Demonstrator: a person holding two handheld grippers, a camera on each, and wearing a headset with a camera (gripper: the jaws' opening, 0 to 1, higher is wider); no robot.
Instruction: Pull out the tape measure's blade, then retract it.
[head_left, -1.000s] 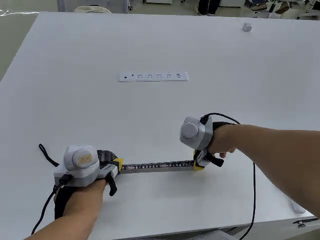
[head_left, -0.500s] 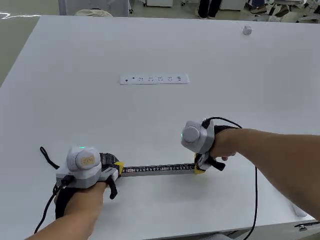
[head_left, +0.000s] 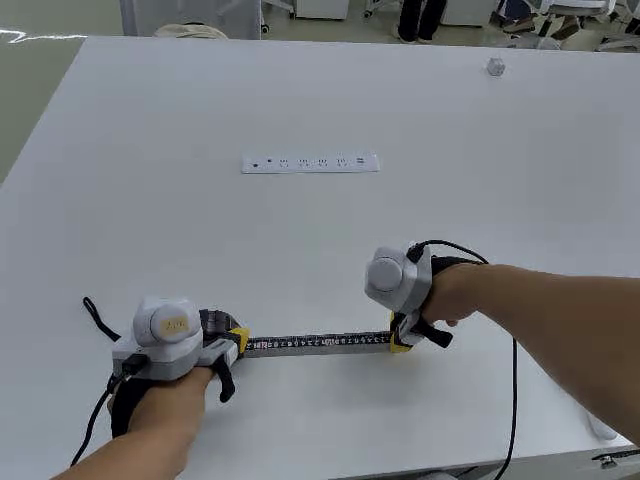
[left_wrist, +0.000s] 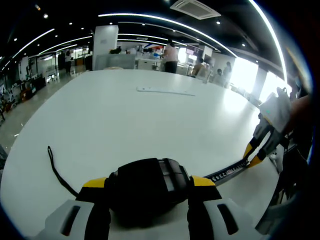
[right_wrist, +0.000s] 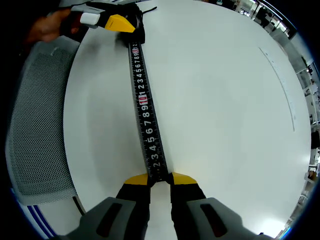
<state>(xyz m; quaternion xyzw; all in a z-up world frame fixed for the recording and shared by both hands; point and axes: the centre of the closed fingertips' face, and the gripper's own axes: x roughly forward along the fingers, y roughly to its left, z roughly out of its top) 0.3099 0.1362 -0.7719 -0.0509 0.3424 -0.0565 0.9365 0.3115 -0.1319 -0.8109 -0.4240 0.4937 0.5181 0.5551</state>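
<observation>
Near the table's (head_left: 300, 250) front edge, the left gripper (left_wrist: 148, 181) clamps the tape measure's black case (left_wrist: 145, 197). The right gripper (right_wrist: 160, 177) pinches the end of the blade (right_wrist: 145, 115), which lies drawn out flat between them. The right gripper view shows the blade's numerals, the left gripper view shows the case's wrist strap (left_wrist: 57, 172) lying on the tabletop, and the head view shows a power strip (head_left: 310, 162) mid-table.

The table (head_left: 200, 100) is plain white, the tape measure case (left_wrist: 145, 195) black, its blade (right_wrist: 145, 115) dark with white numerals and one red-marked figure, while the left gripper (left_wrist: 149, 184) and right gripper (right_wrist: 160, 178) are pale grey with yellow tips.
</observation>
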